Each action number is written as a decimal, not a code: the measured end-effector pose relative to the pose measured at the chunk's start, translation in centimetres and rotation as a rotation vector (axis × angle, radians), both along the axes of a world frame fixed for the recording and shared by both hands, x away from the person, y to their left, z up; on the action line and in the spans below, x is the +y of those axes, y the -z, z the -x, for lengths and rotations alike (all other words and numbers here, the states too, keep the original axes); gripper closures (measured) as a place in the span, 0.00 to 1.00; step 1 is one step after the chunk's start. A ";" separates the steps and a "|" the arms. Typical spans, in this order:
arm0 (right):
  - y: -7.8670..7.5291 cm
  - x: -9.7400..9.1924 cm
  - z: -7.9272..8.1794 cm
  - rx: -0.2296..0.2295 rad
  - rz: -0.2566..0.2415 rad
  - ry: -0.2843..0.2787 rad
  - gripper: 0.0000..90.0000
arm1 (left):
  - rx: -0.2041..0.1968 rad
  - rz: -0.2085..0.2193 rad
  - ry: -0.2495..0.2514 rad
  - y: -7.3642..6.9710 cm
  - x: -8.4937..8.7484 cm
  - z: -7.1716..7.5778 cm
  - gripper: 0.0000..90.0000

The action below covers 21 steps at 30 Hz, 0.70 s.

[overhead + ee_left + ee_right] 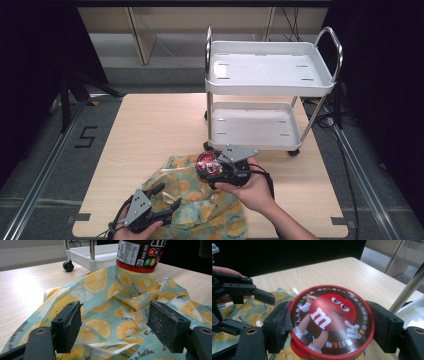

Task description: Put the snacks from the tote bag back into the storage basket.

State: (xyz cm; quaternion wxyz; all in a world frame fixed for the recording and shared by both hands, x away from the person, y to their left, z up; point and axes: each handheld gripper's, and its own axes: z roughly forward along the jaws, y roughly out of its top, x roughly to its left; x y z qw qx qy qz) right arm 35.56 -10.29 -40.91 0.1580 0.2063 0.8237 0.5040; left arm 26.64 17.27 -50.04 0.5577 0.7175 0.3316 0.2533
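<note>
A candy tub with a red lid [332, 321] sits between the jaws of my right gripper [212, 169], which is shut on it; both pads press its sides. In the left gripper view the tub's dark body [141, 253] hangs just above a crumpled cloth printed with lemon slices [117, 302]. That cloth [200, 202] lies on the near part of the table. My left gripper [162, 197] is open at the cloth's near left edge, jaws wide over the fabric with nothing between them.
A white two-shelf cart [270, 92] with metal handles stands at the table's far right, one wheel [68, 265] near the cloth. The wooden table [155, 125] stretches to the left and far side. A cable trails from the right gripper.
</note>
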 end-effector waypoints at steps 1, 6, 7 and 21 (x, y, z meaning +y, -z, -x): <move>0.0 0.0 0.0 0.001 -0.004 0.009 0.30 | -0.001 -0.001 0.000 0.0 0.0 0.0 0.30; -0.3 -0.1 0.0 0.003 -0.008 0.008 0.30 | 0.001 0.002 0.002 0.0 0.0 0.0 0.30; -0.3 -0.1 0.0 -0.001 -0.016 0.012 0.30 | 0.003 0.003 0.001 0.0 0.0 0.0 0.29; -0.8 -0.5 0.0 0.001 -0.028 0.015 0.30 | 0.000 0.011 0.001 0.1 0.0 0.0 0.30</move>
